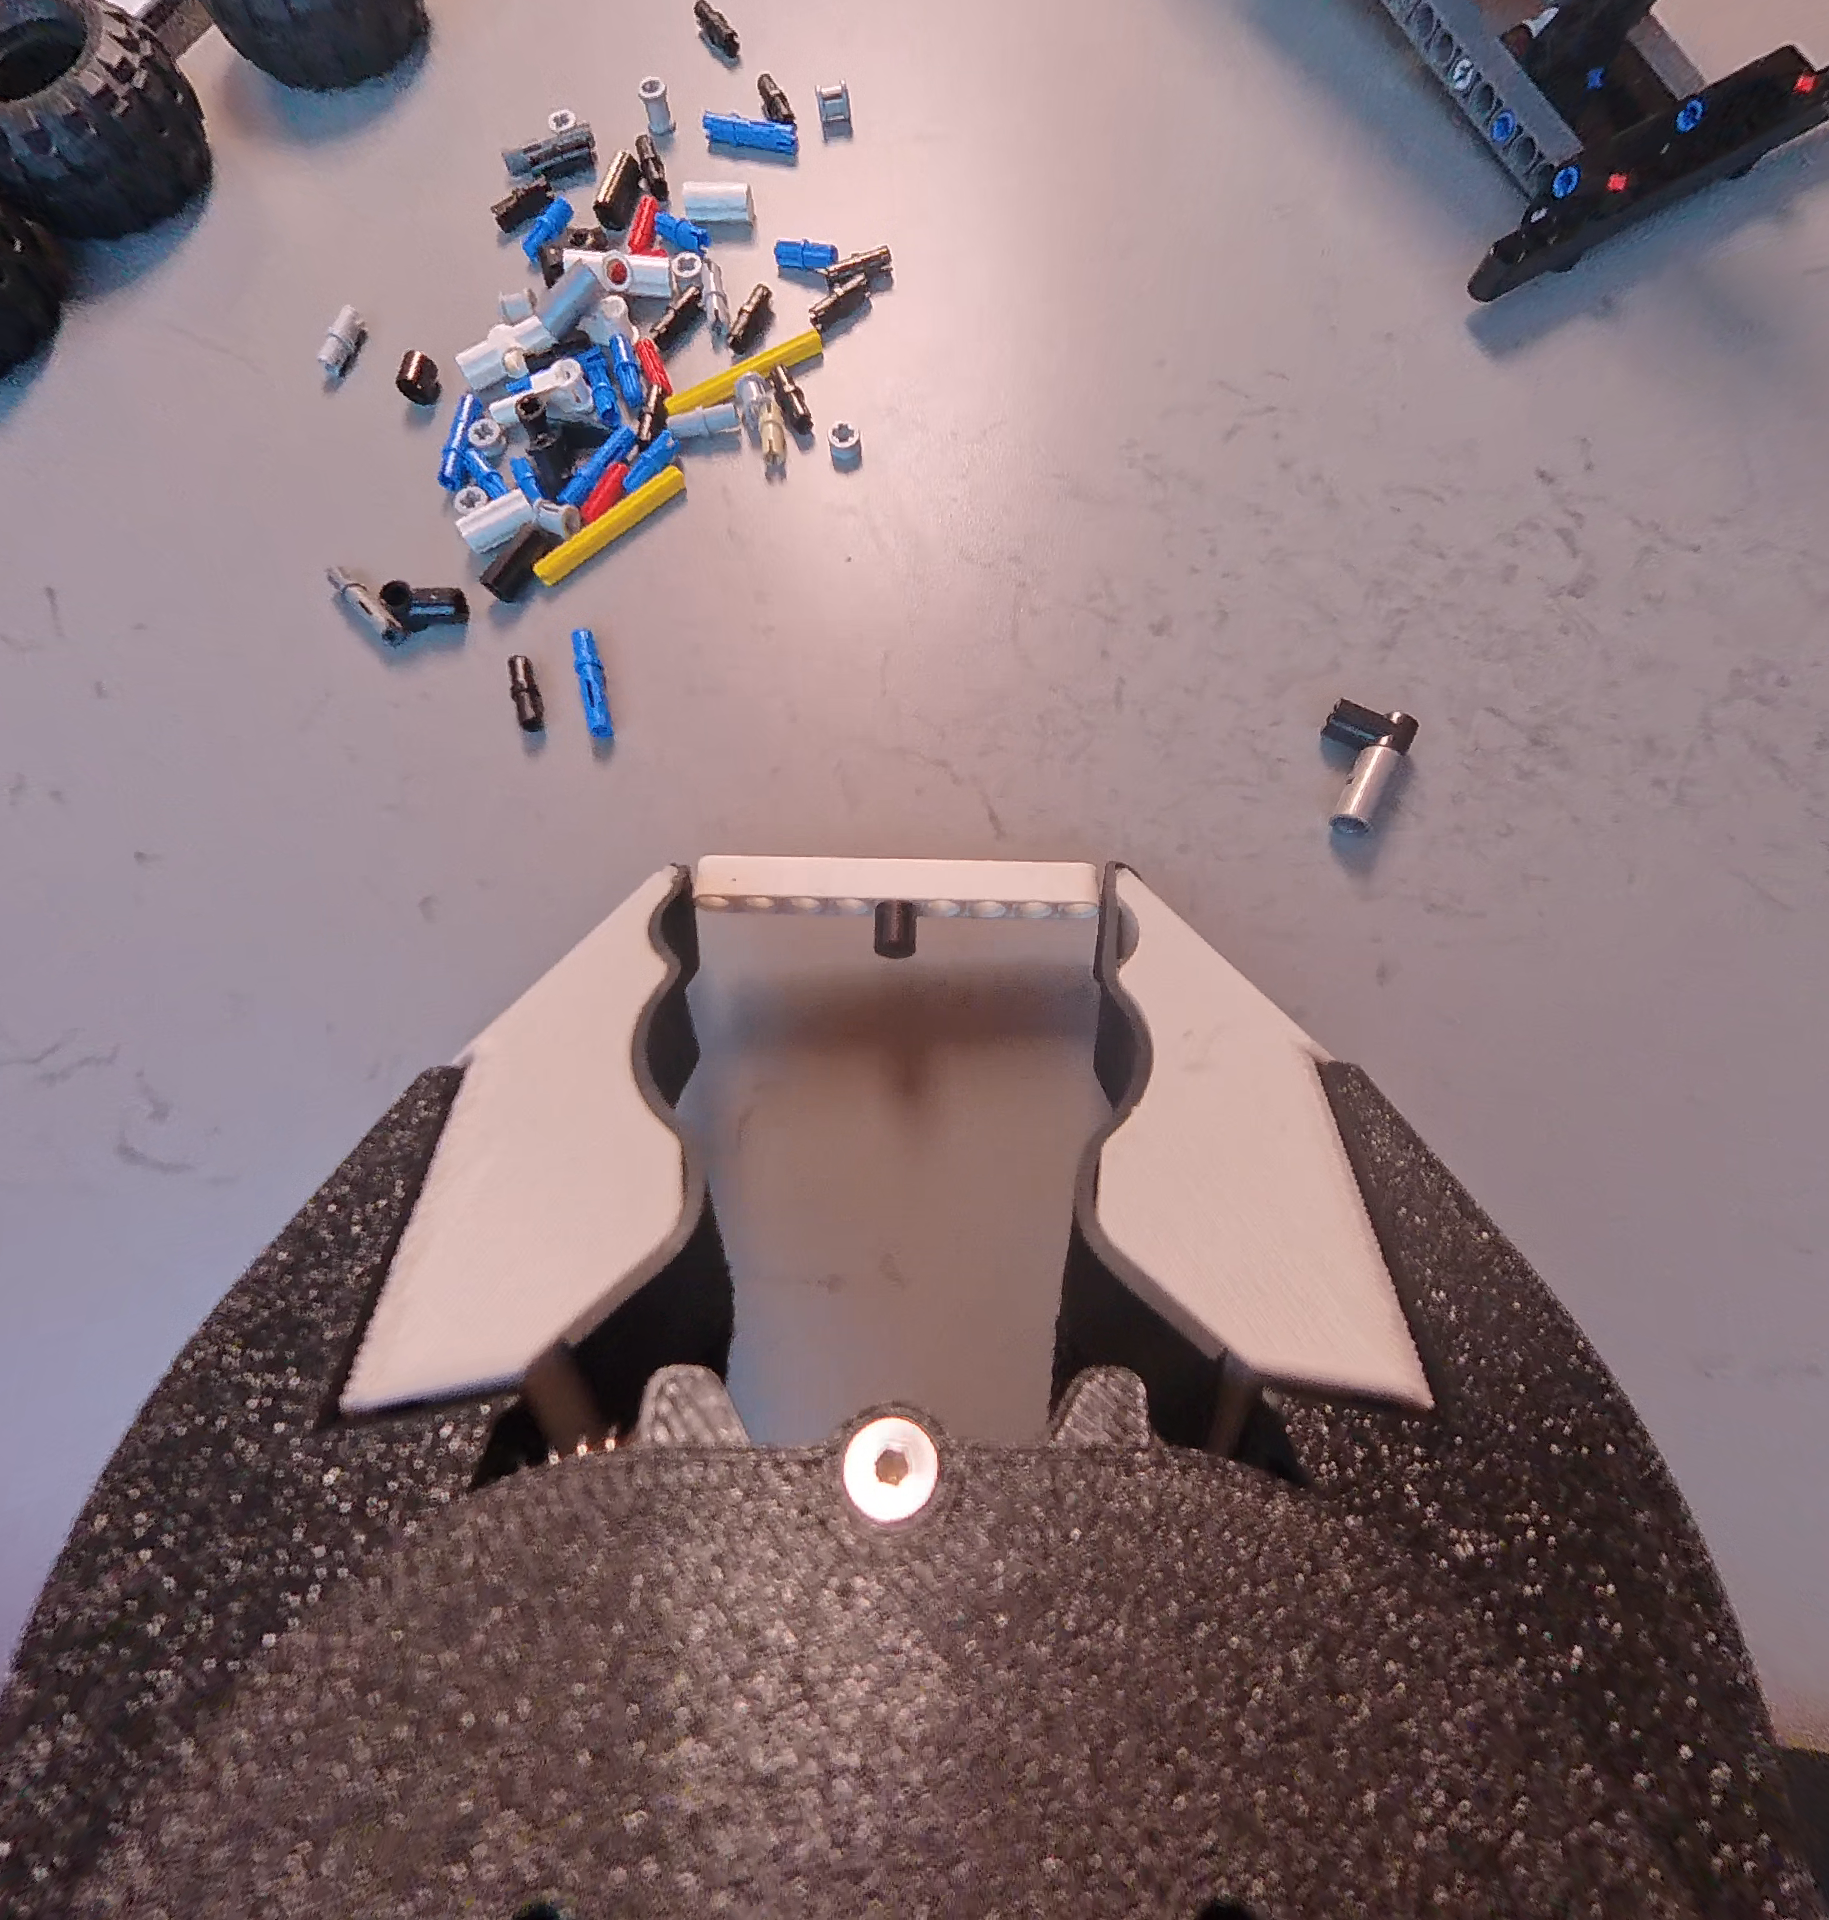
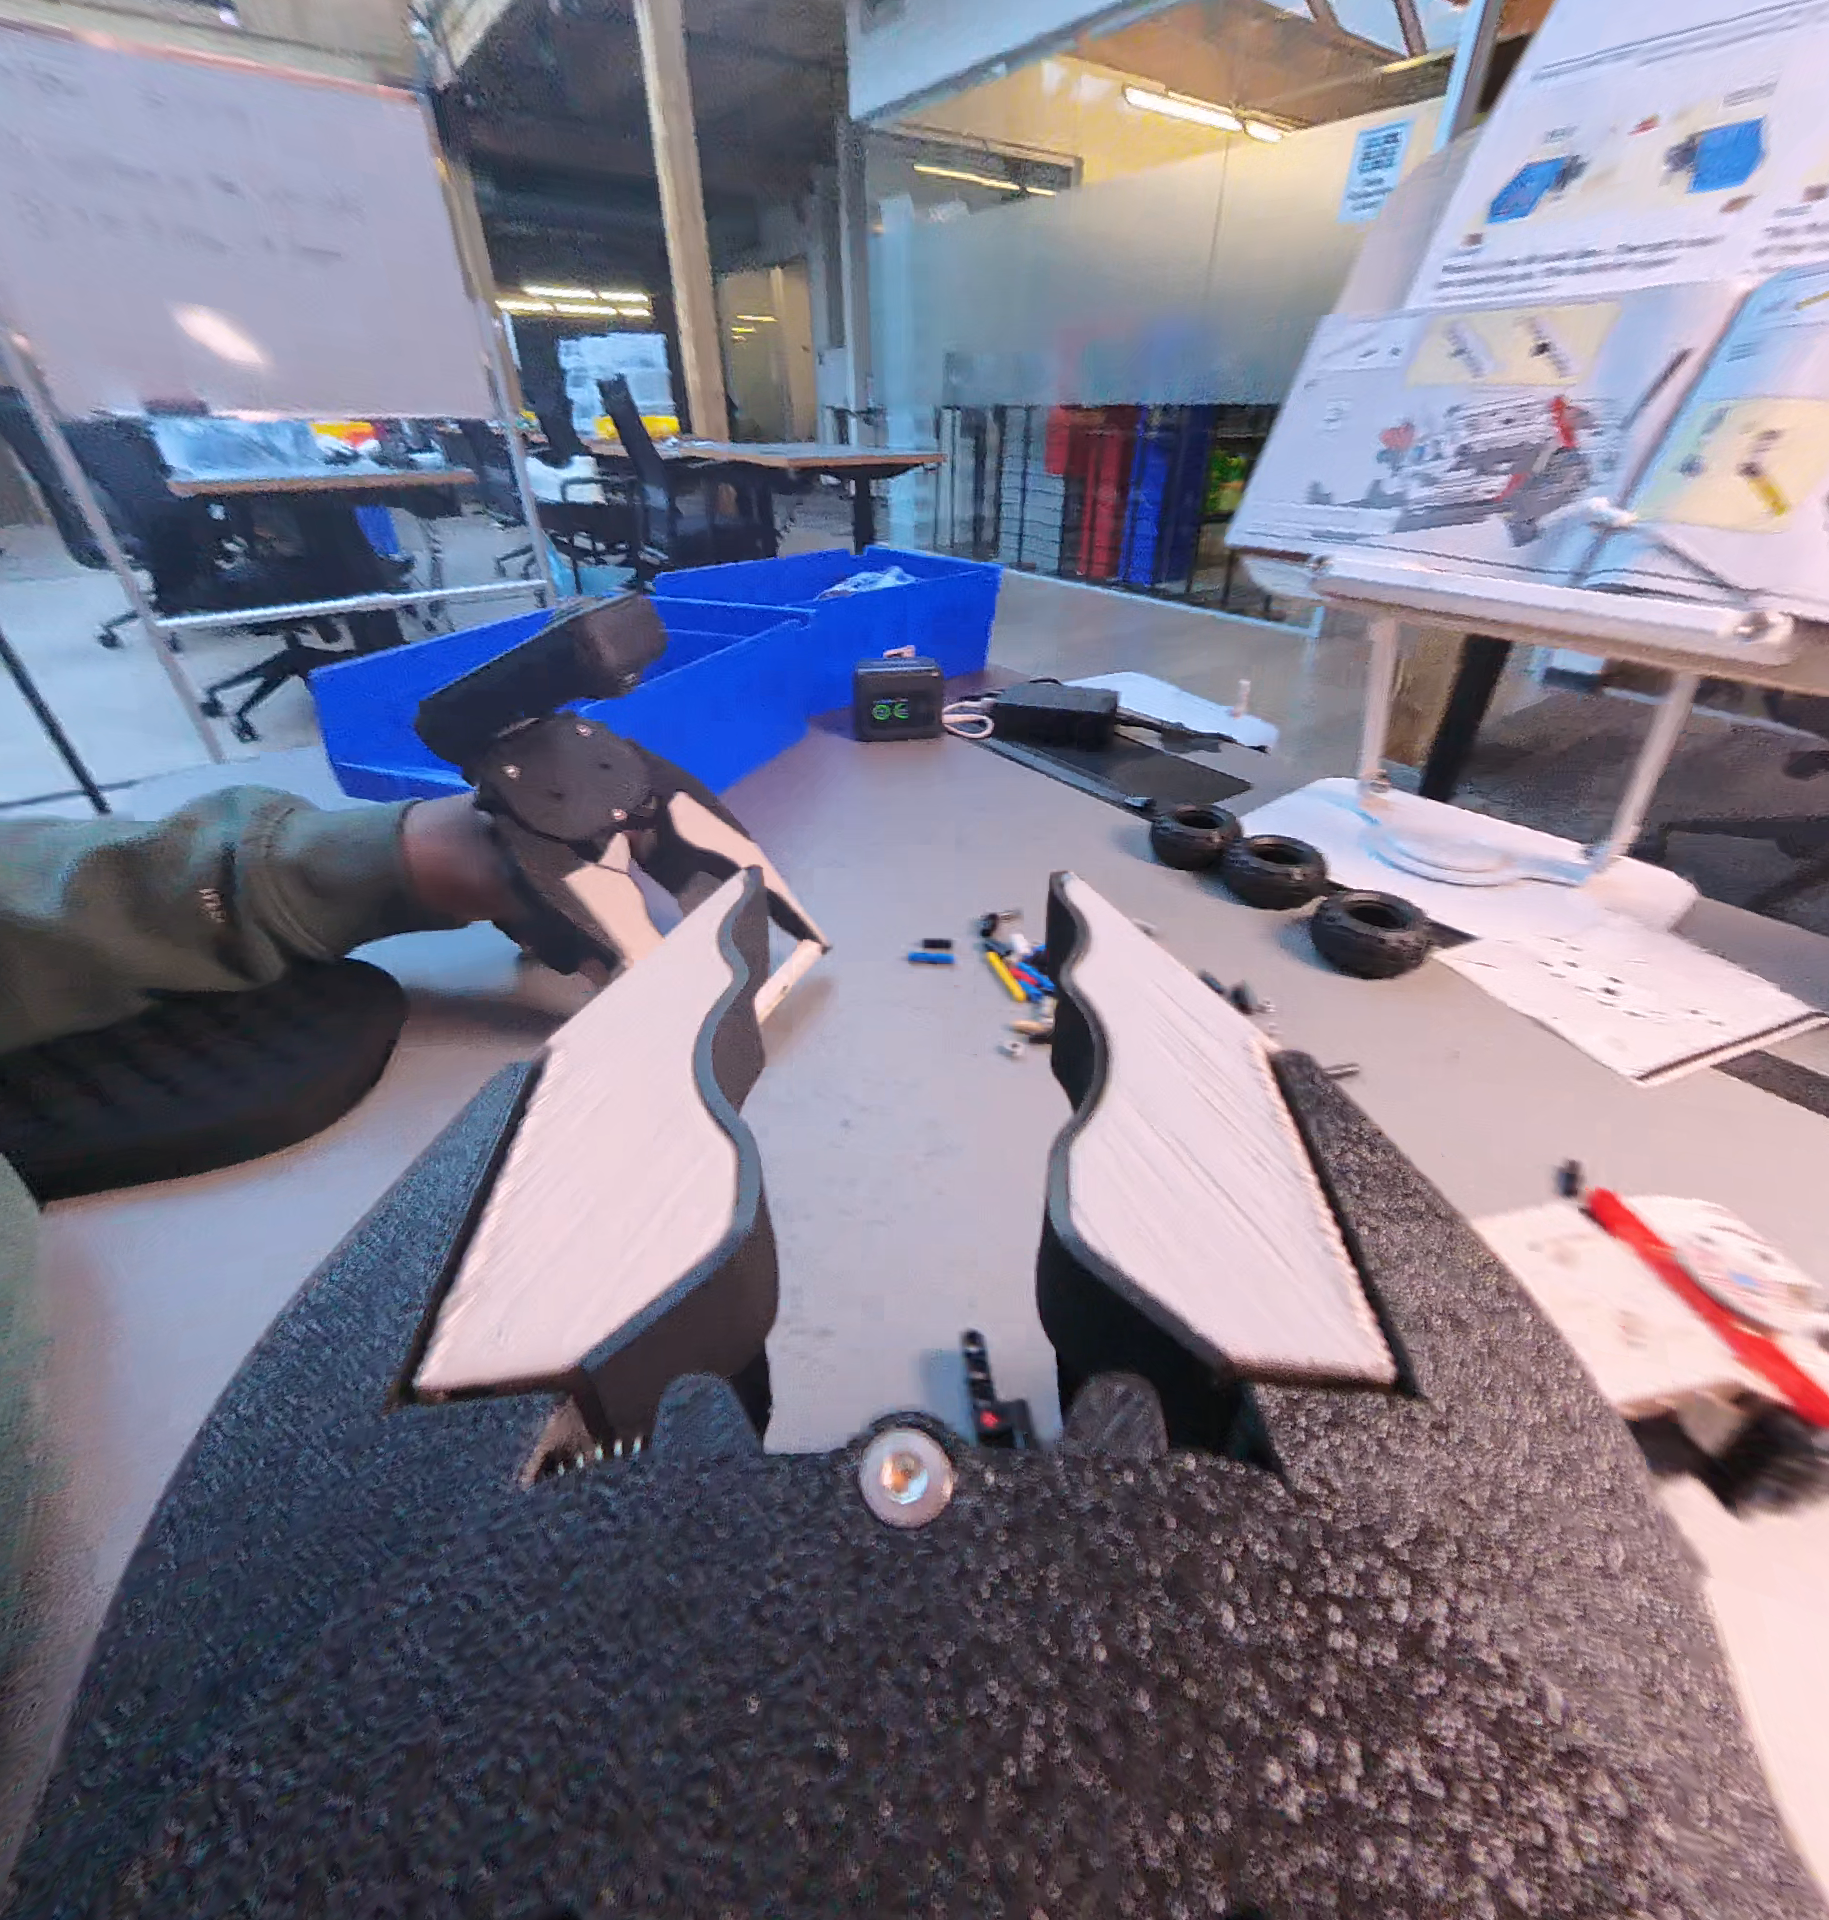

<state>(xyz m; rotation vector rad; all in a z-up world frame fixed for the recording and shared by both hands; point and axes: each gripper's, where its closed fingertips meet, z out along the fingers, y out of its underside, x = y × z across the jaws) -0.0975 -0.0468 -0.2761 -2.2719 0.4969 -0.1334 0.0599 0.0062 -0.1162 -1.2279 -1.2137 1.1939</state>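
Observation:
My left gripper (image 1: 897,894) is shut on a white beam with holes (image 1: 894,878), held lengthwise between the fingertips just above the grey table (image 1: 1097,582). A black pin (image 1: 894,928) sticks out of the beam's middle hole. My right gripper (image 2: 905,904) is open and empty above the table, pointing at a pile of small parts (image 2: 1014,971). In the right wrist view the left gripper (image 2: 788,982) is at the left with the beam (image 2: 798,968), held by a hand in a green sleeve (image 2: 162,904).
Loose pins, axles and connectors (image 1: 598,353) lie ahead left. Black tyres (image 1: 68,135) are at the far left and a black-and-grey assembly (image 1: 1637,135) at the far right. A small black-and-grey connector (image 1: 1369,764) lies alone. Blue bins (image 2: 702,686), a booklet stand (image 2: 1616,416) and a white-and-red model (image 2: 1699,1320) surround the table. About 15 cm separates my right fingertips from the black-and-grey assembly (image 1: 1637,135).

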